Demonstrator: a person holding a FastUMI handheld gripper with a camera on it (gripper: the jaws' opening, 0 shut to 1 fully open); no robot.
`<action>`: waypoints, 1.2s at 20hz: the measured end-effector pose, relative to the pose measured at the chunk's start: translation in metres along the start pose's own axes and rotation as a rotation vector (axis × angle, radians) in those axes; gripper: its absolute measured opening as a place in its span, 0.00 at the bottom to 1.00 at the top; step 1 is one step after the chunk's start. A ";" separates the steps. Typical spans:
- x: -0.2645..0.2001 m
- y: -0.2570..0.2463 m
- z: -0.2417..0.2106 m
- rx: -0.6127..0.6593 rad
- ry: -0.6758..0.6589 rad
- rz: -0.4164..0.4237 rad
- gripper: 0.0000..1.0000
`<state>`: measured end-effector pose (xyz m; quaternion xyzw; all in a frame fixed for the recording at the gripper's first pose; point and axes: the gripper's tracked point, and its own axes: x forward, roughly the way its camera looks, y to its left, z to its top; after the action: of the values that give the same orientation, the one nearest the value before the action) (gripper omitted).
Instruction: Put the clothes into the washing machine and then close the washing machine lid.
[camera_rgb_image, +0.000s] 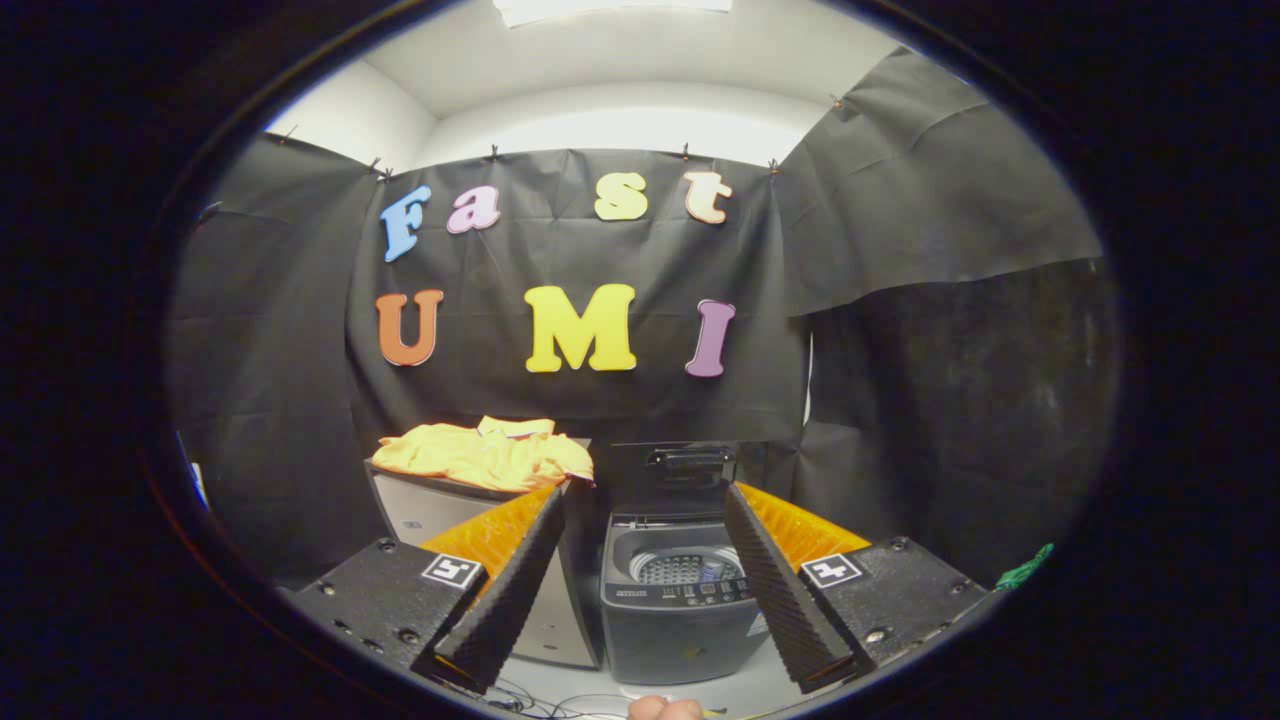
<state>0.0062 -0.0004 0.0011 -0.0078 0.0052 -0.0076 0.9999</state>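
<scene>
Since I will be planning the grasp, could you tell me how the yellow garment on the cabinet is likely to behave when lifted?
The yellow garment lies crumpled in folds, so it will probably drape limply and trail. It looks thin, likely light. The open gripper holds nothing.

Black cloth (560, 330) drapes the booth's back and side walls, pinned along its top edge below a white ceiling (620, 60) with a bright light panel (612, 8), while a grey cabinet (430, 510) stands against the cloth's foot on a pale floor (600, 685).
</scene>
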 end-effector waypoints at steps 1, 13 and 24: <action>0.000 0.002 -0.001 0.000 0.000 0.000 1.00; 0.014 0.016 0.022 -0.010 0.000 -0.003 1.00; 0.091 0.085 0.048 -0.050 0.106 0.148 1.00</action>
<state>0.0986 0.0840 0.0466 -0.0320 0.0587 0.0658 0.9956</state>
